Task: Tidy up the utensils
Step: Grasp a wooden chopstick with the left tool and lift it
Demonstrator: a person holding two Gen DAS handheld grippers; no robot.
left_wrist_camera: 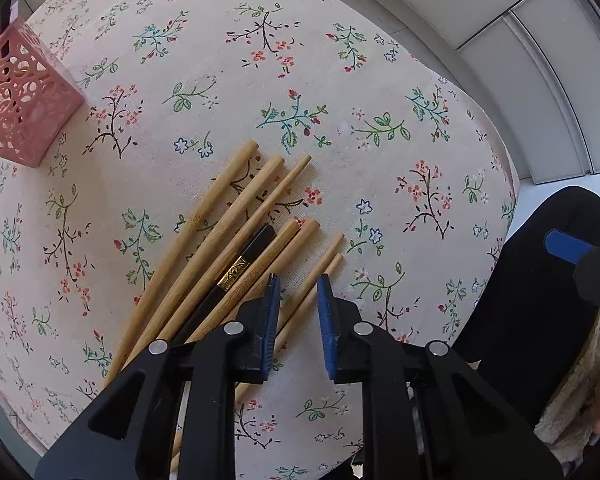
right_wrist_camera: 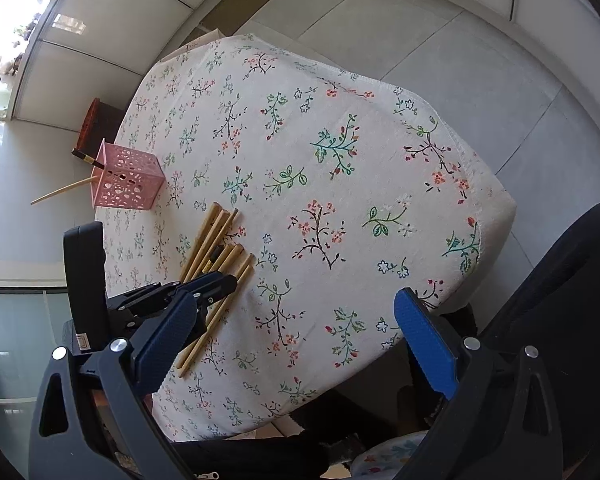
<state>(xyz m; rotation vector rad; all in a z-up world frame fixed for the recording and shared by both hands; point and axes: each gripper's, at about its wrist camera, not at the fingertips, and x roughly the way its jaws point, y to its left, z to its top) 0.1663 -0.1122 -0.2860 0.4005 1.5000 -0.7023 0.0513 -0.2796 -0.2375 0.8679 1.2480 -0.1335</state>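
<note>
A small table under a cream cloth printed with flower sprigs (right_wrist_camera: 320,184) stands on a pale tiled floor; that is the whole workspace.

Nearest, in the left wrist view, the left gripper (left_wrist_camera: 298,280) points almost straight down with its blue pads narrowed around two bamboo chopsticks (left_wrist_camera: 320,270) at the right edge of the heap. Both sticks run between the pads, but a gap shows on either side, so the jaws are not yet clenched on them. In the right wrist view the right gripper (right_wrist_camera: 300,344) hangs released, its pads spread wide over the near edge of the table, holding nothing.

Toward 11 o'clock from the left gripper the rest of the bamboo chopsticks (left_wrist_camera: 236,216) fan out, with one black chopstick (left_wrist_camera: 244,258) bearing a gold band lying among them. Farther, at 10 o'clock, the pink perforated holder (right_wrist_camera: 126,178) stands near the table's far corner, already holding a black stick and a bamboo one.

To do this well, I judge the pads should come down level, close evenly on both sticks, then lift straight up — a skewed pinch would roll one free.

No brand or readable writing shows; the gold band's pattern is too small to tell.
</note>
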